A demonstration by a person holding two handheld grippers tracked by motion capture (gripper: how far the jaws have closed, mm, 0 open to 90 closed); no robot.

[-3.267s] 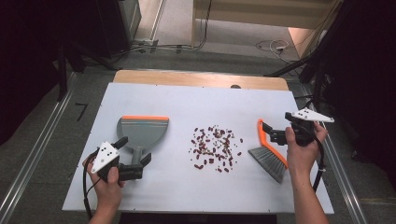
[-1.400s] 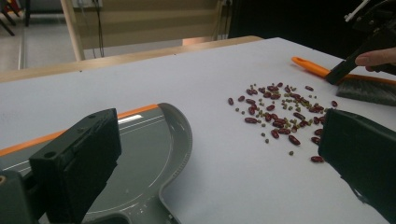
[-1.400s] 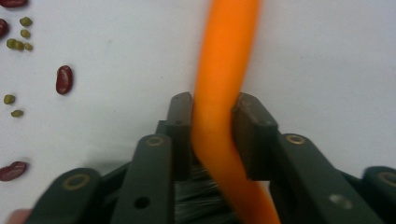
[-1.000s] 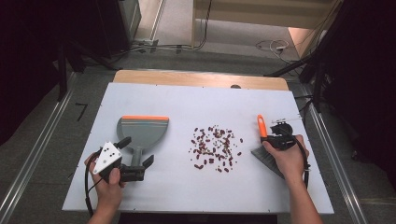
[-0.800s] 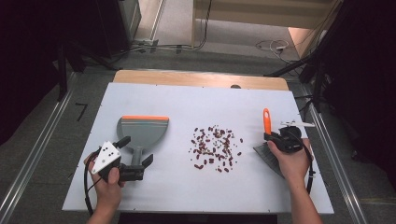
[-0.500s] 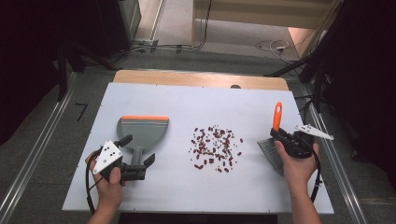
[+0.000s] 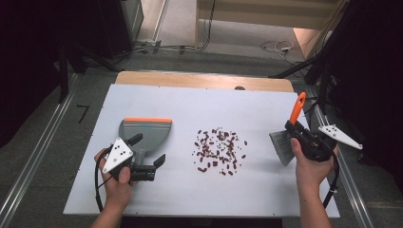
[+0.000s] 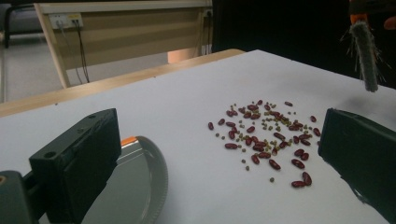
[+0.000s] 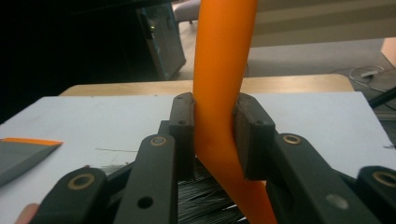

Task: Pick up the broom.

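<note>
A pile of red beans and small green seeds [image 7: 219, 151] [image 8: 266, 135] lies mid-table. Left of it rests a grey dustpan with an orange lip [image 7: 145, 130] [image 8: 140, 184]. My left gripper [image 7: 148, 150] [image 8: 219, 163] hovers at the pan's near end, jaws open, with nothing pressed between them. At the right, my right gripper [image 7: 297, 130] [image 9: 214, 121] is shut on the orange handle [image 7: 298, 107] [image 9: 219, 93] of a hand brush. The handle points up and away, and the grey bristles [image 7: 281, 146] [image 8: 364, 56] [image 9: 205, 196] hang just above the table, right of the beans.
The white table top [image 7: 223, 109] has a wooden strip along its far edge [image 7: 204, 80]. Dark floor, metal rails and cables surround the table. Bare white surface runs between the beans and each tool.
The right gripper has raised the brush off the table and carried it right, swinging the orange handle upright. The left gripper, dustpan and beans have stayed put.
</note>
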